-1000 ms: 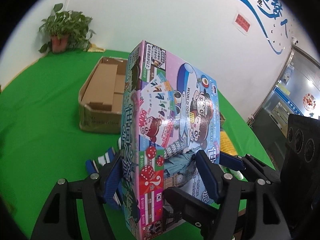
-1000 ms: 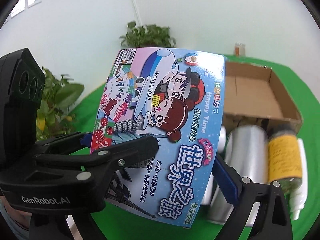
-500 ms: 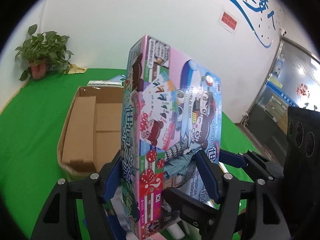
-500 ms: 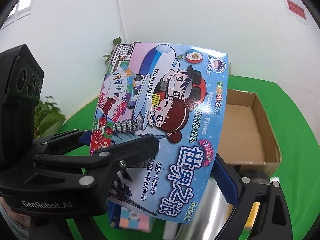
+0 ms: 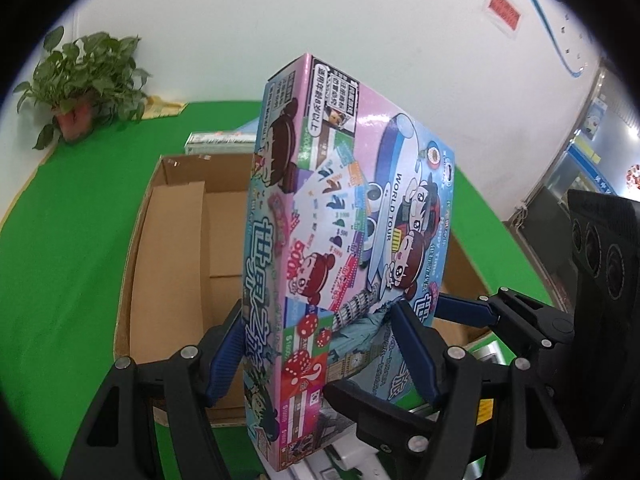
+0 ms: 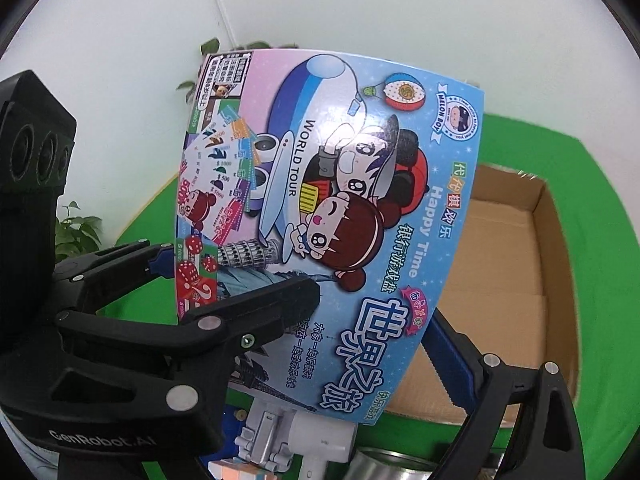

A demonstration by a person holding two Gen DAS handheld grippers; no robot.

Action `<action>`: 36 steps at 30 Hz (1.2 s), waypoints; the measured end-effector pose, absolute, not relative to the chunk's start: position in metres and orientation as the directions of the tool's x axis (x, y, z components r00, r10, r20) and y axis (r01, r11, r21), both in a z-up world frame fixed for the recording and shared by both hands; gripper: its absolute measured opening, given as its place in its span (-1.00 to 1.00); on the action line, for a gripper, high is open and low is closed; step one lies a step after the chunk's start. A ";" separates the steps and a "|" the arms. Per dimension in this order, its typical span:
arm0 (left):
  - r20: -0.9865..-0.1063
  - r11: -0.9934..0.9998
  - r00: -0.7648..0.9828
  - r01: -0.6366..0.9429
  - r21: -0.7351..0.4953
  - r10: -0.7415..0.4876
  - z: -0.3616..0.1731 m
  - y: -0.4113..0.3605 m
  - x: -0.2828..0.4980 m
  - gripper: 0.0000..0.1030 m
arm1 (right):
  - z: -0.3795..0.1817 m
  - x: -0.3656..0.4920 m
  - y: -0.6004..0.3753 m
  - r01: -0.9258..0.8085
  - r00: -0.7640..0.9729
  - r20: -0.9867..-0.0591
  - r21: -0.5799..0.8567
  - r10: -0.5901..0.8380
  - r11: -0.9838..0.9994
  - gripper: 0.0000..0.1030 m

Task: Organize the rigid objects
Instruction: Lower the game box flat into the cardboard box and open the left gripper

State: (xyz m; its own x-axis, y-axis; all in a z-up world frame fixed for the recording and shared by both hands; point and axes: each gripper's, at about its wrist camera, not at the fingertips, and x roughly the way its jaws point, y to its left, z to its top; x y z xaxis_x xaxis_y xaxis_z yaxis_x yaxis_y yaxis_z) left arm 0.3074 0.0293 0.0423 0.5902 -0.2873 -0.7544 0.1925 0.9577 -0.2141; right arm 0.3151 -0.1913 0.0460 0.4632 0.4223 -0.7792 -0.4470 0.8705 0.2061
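Observation:
A colourful board game box (image 5: 340,248) is held up on end between both grippers, over an open cardboard box (image 5: 176,264). My left gripper (image 5: 320,344) is shut on the game box's lower end, its blue pads on the narrow side and the printed face. My right gripper (image 6: 372,320) is shut on the same game box (image 6: 328,216), one black finger across the printed face and the blue-padded one behind the right edge. The cardboard box (image 6: 516,264) looks empty inside where it shows.
A green cloth (image 5: 68,240) covers the table. A potted plant (image 5: 84,80) stands at the far left by the white wall. A flat box (image 5: 220,140) lies behind the cardboard box. Below the game box lie a white plastic item (image 6: 304,436) and a metal can (image 6: 388,464).
Both grippers have carried the game box forward from over the loose items to over the cardboard box, which now looks closer and larger. The grip on the game box is unchanged.

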 end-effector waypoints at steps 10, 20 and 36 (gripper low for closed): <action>-0.824 0.972 0.516 0.132 -0.192 -0.233 -0.001 0.030 0.334 0.36 | -0.002 0.359 -0.173 -0.456 0.316 -0.852 0.249 0.417 0.854 0.81; -0.876 0.991 0.464 0.053 -0.122 -0.133 -0.018 0.041 0.336 0.28 | -0.019 0.382 -0.166 -0.449 0.231 -0.876 0.290 0.423 0.845 0.09; -0.822 0.986 0.546 0.113 -0.120 -0.162 -0.002 0.063 0.289 0.25 | -0.062 0.411 -0.203 -0.308 0.173 -0.891 0.355 0.419 0.883 0.15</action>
State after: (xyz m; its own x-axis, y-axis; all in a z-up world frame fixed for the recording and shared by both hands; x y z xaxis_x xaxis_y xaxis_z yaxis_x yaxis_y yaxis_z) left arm 0.2889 0.0634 -0.0024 0.5458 -0.1623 -0.8221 0.1130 0.9864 -0.1196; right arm 0.4107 -0.2025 -0.0624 0.1732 0.4192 -0.8912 -0.3078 0.8826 0.3554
